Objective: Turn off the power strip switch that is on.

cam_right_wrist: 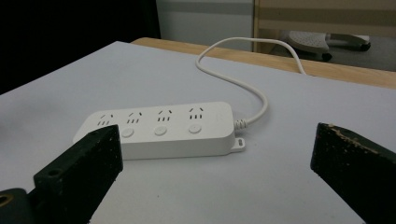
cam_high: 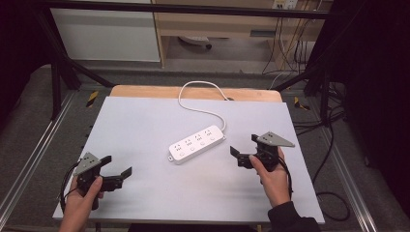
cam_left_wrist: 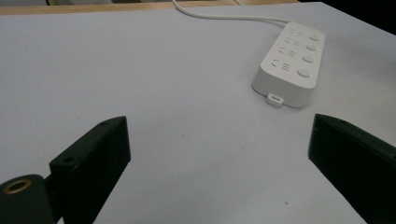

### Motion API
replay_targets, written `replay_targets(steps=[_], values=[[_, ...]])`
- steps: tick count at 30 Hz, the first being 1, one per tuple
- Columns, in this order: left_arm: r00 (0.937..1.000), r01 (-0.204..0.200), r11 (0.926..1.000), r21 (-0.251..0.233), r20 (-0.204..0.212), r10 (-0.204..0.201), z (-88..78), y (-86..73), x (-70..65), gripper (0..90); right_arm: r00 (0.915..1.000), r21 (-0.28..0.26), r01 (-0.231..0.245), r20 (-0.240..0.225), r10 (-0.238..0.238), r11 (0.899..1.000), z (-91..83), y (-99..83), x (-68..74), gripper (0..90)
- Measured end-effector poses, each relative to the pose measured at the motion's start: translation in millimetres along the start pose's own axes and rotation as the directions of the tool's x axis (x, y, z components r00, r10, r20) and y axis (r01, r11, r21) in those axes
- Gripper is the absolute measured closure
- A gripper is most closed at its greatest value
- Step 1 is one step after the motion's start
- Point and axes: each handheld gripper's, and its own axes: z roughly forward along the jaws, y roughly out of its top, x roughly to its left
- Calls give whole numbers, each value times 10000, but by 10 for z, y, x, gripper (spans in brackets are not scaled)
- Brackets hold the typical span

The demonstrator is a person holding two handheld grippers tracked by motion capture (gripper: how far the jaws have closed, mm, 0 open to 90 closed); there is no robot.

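The white plastic four-socket power strip lies flat near the middle of the high view, slanting from lower left to upper right on the pale grey table mat. Its white round cable loops off toward the top centre of the frame. Each socket has a round white push button beside it; no brand, label or writing can be read on the casing.

The right gripper, right of centre, points at the strip's cable end with its jaws spread wide and nothing between them; it stands near the strip but apart from it. The left gripper, at lower left, also has its jaws apart and empty, farther from the strip.

This looks like the approach stage, with nothing grasped or pressed yet. The next move probably calls for bringing the right gripper in to the strip, perhaps to grip its end or press a button, while the left steadies the other end.
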Motion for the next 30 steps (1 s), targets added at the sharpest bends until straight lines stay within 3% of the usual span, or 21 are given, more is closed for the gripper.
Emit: replay_targets(steps=[11,18,26,30], values=[[10000,76,9999,-70,-14,-76,-12,0,20,54,9991,-152,9,420,-3,9999,-316,-162,-160,47],[10000,65,10000,-66,-47,-65,-16,1,20,54,9967,-244,264,772,-244,9994,-476,-366,-247,52],[10000,71,9999,-101,-46,-72,-6,9,13,54,9924,100,75,1230,-87,9999,-558,-599,-384,52],[10000,-40,10000,-3,-13,40,10,8,-8,54,9898,509,9,1425,-82,9987,-483,-666,-409,48]])
